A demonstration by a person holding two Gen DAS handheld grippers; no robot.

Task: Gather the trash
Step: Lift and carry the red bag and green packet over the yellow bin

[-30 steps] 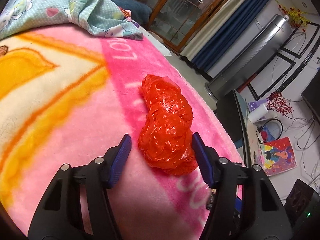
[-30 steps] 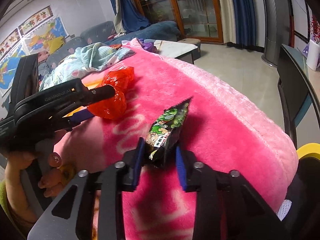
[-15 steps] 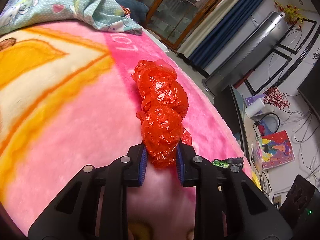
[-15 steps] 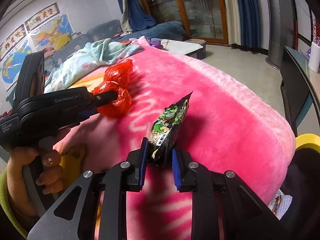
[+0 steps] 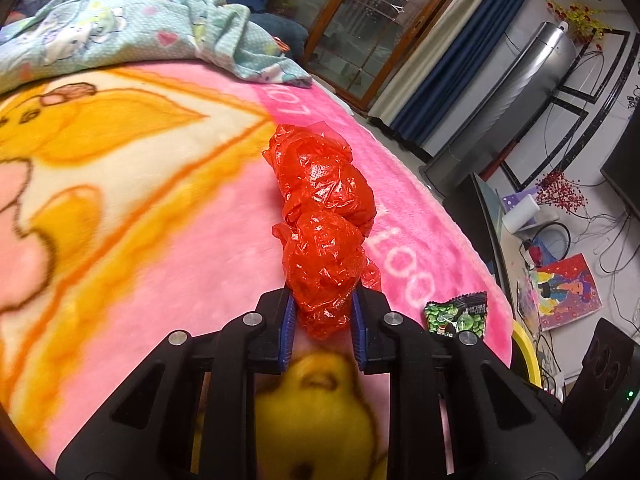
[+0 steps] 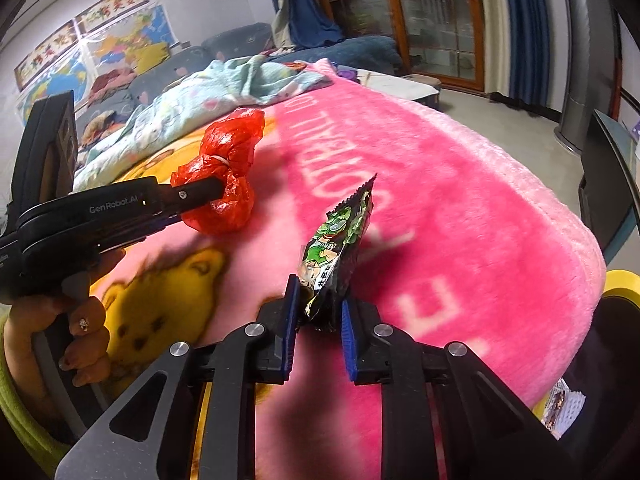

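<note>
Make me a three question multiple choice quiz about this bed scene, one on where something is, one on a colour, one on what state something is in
1. Where is the crumpled plastic bag?
A. Between the left gripper fingers
B. On the floor
C. Under the light blue quilt

2. What colour is that bag?
A. Blue
B. Red
C. White

3. What state is the green snack packet in?
A. Lying flat on the pink blanket
B. Torn into two pieces
C. Pinched upright by the right gripper

Answers: 1 A, its lower end sits squeezed between the blue pads. 2 B, it shows bright red in both views. 3 C, the packet's bottom is between the closing jaws and its serrated top points up.
</note>
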